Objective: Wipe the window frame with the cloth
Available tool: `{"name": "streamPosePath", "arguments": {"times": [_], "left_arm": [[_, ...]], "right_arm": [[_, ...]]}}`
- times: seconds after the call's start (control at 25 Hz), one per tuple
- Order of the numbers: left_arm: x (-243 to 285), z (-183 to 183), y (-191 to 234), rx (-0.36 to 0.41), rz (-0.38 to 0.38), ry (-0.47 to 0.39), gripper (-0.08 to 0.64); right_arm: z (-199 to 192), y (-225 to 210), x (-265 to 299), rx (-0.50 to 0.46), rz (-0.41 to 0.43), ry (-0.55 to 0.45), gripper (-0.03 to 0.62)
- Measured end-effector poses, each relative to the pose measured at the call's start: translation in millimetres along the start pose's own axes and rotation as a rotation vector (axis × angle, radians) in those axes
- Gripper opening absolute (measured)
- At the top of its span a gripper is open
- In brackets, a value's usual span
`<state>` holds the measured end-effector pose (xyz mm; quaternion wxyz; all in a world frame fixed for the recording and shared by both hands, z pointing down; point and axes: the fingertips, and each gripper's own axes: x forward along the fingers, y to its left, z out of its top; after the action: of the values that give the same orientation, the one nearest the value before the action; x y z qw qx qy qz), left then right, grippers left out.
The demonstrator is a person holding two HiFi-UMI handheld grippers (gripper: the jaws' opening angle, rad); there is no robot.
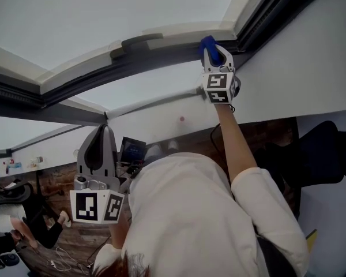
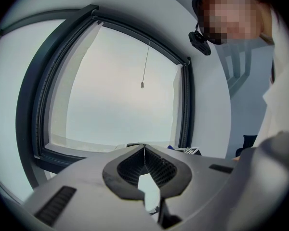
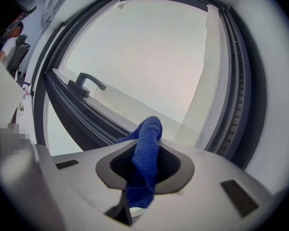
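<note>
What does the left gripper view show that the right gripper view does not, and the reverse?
Only the left gripper view: the left gripper, fingers shut on nothing, and a thin cord hanging before the glass. Only the right gripper view: the right gripper with the blue cloth clamped between its fingers, and the window handle seen plainly. Both: the dark window frame around bright glass.

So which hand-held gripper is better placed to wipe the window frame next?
The right. The right hand-held gripper is shut on the blue cloth, up at the window frame. The left hand-held gripper is shut, empty, and held low, away from the frame.
</note>
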<state>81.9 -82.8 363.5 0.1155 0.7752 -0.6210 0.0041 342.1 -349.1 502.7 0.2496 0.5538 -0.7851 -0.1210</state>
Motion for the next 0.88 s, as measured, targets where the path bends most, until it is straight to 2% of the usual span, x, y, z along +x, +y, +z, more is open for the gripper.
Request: {"name": "streamPosePath", "arguments": {"times": [0.16, 0.88], "left_arm": [[-4, -1, 3, -0.002, 0.015, 0.004, 0.009], [7, 3, -4, -0.001, -0.019, -0.001, 0.009]], "right_arm": [[2, 5, -2, -0.006, 0.006, -0.002, 0.072], [12, 23, -1, -0.007, 0.028, -0.003, 0.072]]}}
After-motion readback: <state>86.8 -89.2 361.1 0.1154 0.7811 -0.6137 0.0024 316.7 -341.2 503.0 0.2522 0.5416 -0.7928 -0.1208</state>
